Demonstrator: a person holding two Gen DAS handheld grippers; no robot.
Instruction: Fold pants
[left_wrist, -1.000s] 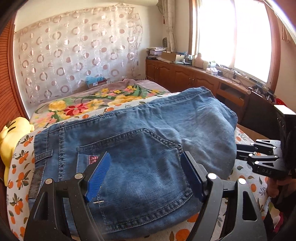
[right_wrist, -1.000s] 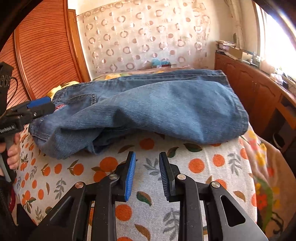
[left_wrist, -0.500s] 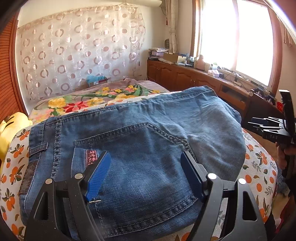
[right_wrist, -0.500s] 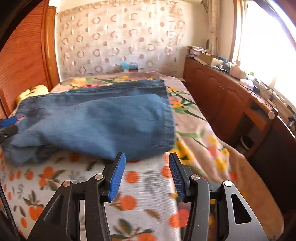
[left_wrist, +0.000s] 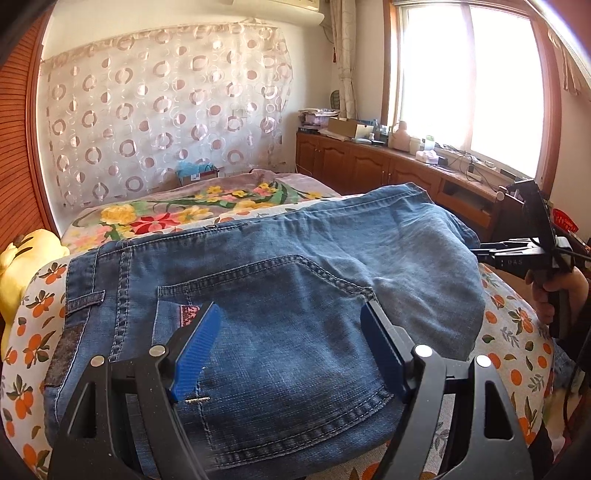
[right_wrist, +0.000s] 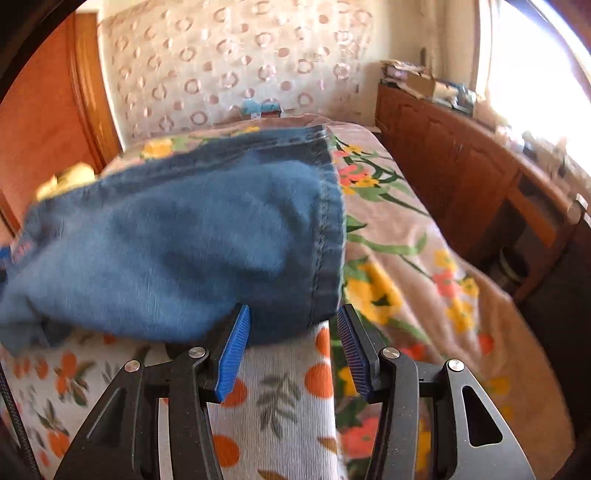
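Folded jeans (left_wrist: 280, 295) lying on your orange-print sheet (right_wrist: 280, 398) (over a floral blanket (right_wrist: 402, 266)).
Your left gripper (left_wrist: 291, 350) gapes wide above the back pocket, holding nothing; your right gripper (right_wrist: 293, 347) stands half-open, empty, at the hem corner.

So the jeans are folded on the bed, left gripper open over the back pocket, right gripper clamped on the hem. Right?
Not quite. The right gripper is open, not clamped: the right wrist view shows the hem just beyond its pads. The jeans are folded on the bed, left gripper open over the back pocket.
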